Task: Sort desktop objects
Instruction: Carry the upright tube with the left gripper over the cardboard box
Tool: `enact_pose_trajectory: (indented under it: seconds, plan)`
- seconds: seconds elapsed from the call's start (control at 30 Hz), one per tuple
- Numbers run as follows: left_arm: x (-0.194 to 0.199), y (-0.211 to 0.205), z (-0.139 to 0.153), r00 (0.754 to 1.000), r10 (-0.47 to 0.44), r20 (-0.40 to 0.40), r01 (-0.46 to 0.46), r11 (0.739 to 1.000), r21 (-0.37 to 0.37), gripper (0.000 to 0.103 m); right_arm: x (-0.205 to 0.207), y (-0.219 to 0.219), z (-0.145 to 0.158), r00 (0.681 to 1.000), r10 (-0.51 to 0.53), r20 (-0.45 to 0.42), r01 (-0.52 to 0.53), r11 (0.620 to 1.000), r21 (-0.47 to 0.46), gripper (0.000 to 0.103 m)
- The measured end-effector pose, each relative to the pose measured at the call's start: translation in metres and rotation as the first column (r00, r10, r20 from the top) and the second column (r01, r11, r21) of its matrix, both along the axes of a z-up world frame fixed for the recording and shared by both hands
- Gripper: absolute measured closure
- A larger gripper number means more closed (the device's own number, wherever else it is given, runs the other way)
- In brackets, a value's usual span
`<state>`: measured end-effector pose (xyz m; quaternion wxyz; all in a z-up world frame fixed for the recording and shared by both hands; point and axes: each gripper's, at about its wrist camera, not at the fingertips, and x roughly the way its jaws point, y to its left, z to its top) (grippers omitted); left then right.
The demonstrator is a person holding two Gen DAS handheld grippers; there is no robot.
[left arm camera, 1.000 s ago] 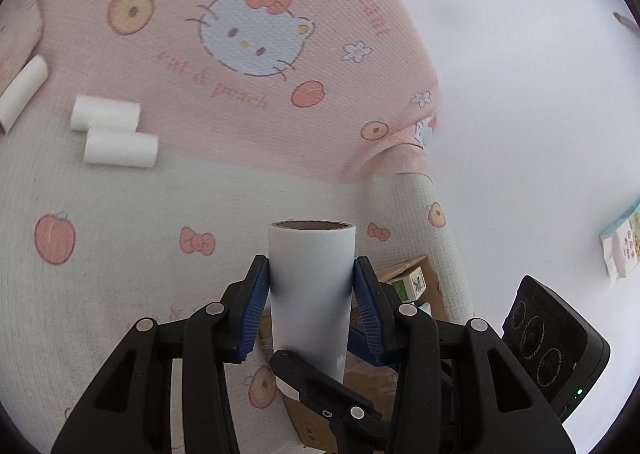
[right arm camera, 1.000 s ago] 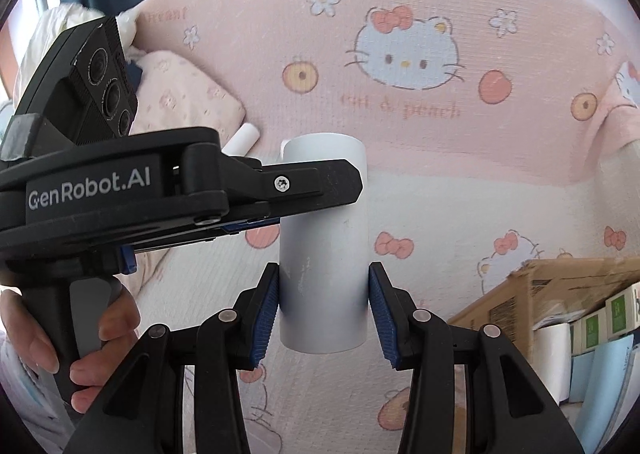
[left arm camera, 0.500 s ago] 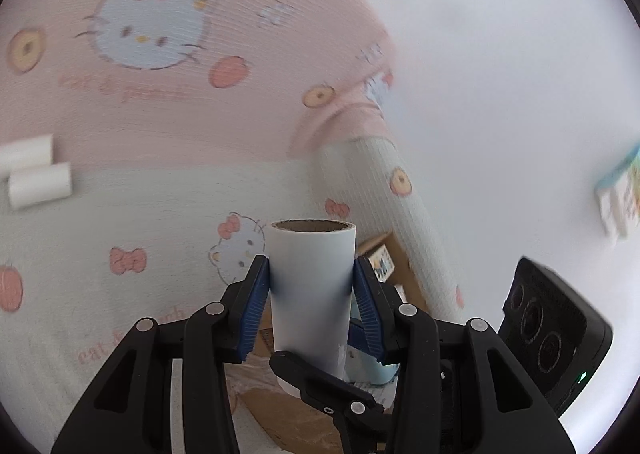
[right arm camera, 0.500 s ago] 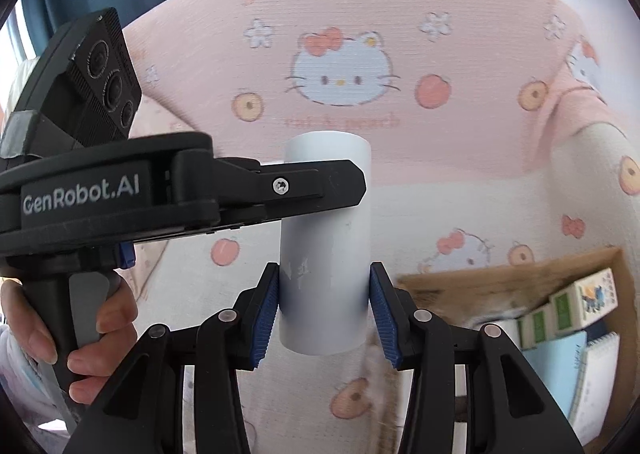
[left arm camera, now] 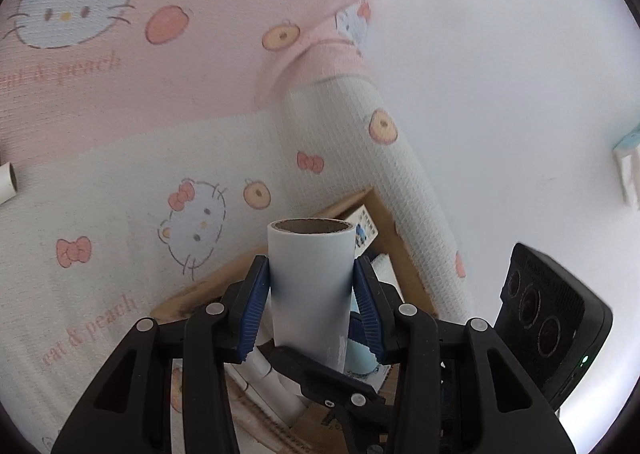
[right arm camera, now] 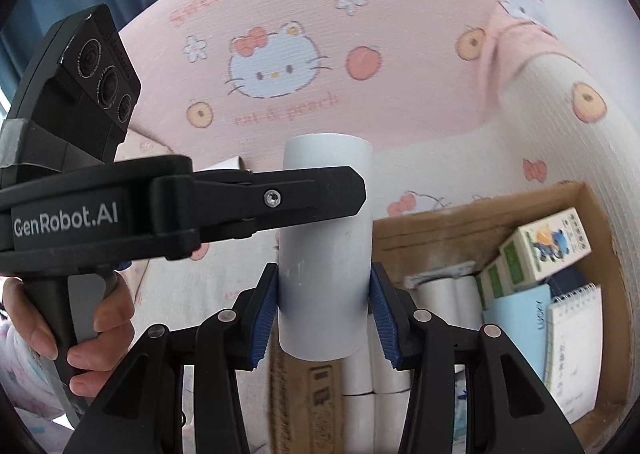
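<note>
1. The left gripper (left arm camera: 312,306) is clamped on a white paper roll (left arm camera: 310,286). Both blue pads (left arm camera: 253,314) press the roll's sides, and its brown cardboard core faces away from the camera.
2. The right gripper (right arm camera: 324,314) is clamped on a second white roll (right arm camera: 325,250), held upright between its blue pads (right arm camera: 384,318).
3. In the right wrist view, the left gripper's black body (right arm camera: 180,202) crosses in front of the second roll. A hand (right arm camera: 92,330) wraps around its handle at lower left.
4. In the left wrist view, the right gripper's camera housing (left arm camera: 556,326) shows at lower right with a small green light lit.
5. Both rolls hang above an open cardboard box (right arm camera: 452,230), which lies on a pink and white cartoon-print blanket (right arm camera: 400,14).
6. Contents of the box, seen from the right wrist: several white rolls (right arm camera: 444,294) lying side by side, small green and white cartons (right arm camera: 544,250), a light blue booklet (right arm camera: 520,318) and a spiral notepad (right arm camera: 576,338).
7. One further white roll (left arm camera: 7,182) lies on the blanket at the left edge of the left wrist view, well apart from the box.
8. The blanket in the left wrist view is blurred.
</note>
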<state>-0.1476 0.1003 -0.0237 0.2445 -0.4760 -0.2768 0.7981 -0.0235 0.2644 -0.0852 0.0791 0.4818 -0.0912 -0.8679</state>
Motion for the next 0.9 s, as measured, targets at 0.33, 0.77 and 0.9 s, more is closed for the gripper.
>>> enact_pose_trajectory:
  seconds: [0.33, 0.77, 0.9]
  plan:
    - [-0.009, 0.050, -0.025, 0.992, -0.089, 0.085, 0.099, 0.987, -0.126, 0.056, 0.005, 0.041, -0.035, 0.992, -0.071, 0.105, 0.085, 0.988, -0.127, 0.062]
    - [-0.022, 0.083, -0.058, 0.959, -0.177, 0.222, 0.227, 0.948, -0.223, 0.055, 0.005, 0.054, -0.076, 0.970, -0.067, 0.233, 0.099, 0.987, -0.128, 0.062]
    - [-0.022, 0.084, -0.055, 0.955, -0.181, 0.235, 0.246, 0.926, -0.288, 0.055, 0.006, 0.053, -0.081, 0.966, -0.047, 0.253, 0.089, 0.984, -0.157, 0.062]
